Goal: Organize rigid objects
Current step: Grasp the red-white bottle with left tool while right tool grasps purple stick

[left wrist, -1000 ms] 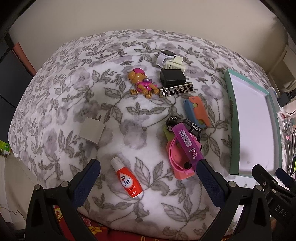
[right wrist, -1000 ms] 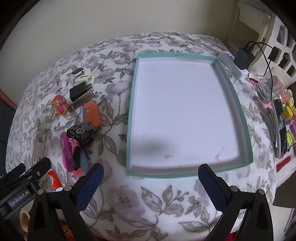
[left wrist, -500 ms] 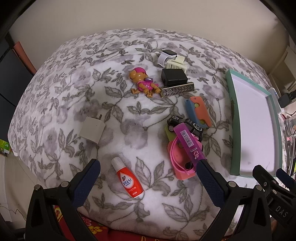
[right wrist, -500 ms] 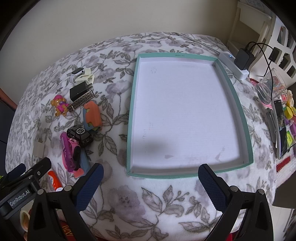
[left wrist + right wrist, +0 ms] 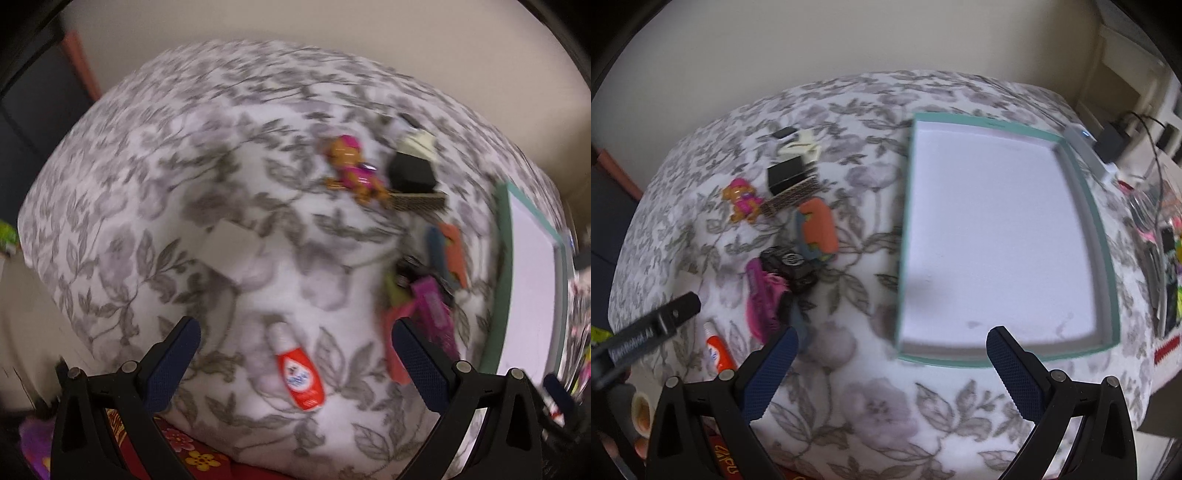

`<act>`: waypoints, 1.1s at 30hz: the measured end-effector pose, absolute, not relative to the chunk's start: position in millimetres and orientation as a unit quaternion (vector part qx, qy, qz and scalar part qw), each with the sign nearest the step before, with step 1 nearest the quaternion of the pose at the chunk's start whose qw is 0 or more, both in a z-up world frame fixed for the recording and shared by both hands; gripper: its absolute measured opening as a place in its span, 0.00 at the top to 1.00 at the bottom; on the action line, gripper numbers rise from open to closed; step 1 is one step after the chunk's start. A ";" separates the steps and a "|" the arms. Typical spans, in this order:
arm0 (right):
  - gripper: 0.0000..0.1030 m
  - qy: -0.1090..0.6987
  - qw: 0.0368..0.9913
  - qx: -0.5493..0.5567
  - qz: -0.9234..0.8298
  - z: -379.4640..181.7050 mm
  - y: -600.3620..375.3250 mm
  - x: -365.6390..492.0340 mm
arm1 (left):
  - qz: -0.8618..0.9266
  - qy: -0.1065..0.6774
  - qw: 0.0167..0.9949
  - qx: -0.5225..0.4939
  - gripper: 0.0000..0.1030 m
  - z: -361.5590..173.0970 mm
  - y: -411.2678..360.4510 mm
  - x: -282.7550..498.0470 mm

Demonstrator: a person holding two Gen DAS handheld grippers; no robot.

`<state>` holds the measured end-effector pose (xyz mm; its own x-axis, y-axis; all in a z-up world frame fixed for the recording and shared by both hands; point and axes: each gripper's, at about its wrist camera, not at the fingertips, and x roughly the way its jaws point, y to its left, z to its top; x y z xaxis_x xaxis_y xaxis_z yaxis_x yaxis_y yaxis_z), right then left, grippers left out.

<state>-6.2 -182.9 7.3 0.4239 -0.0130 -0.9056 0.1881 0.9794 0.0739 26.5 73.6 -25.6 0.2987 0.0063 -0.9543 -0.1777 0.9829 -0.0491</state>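
Note:
Small objects lie on a floral blanket. My left gripper is open and empty, with a red and white tube lying between its fingers and apart from them. Beyond lie a white charger, a pink toy dog, a black adapter and a pink and purple pile. My right gripper is open and empty, at the near edge of the teal-rimmed white tray. The toy dog, an orange and blue case and a black toy car lie left of the tray.
A power strip with black plugs and cluttered items lie right of the tray. The left gripper's body shows at the left of the right wrist view. The blanket's front edge drops off near both grippers.
Both views have shifted and are blurred with motion. The left gripper has swung left and closer to the tube. The right gripper has moved left, bringing the object pile further into its view.

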 end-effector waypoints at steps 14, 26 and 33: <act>0.05 0.566 0.824 0.036 0.002 -13.2 -123.3 24.2 | 0.112 0.640 0.750 -0.125 0.00 -60.1 115.5 32.8; 0.51 0.570 0.820 0.031 0.039 -18.0 -110.5 28.3 | 0.065 0.688 0.704 -0.162 0.42 -94.7 89.4 28.2; 0.75 0.564 0.823 0.030 0.064 -17.4 -104.4 27.6 | 0.043 0.698 0.697 -0.161 0.67 -108.0 73.5 25.0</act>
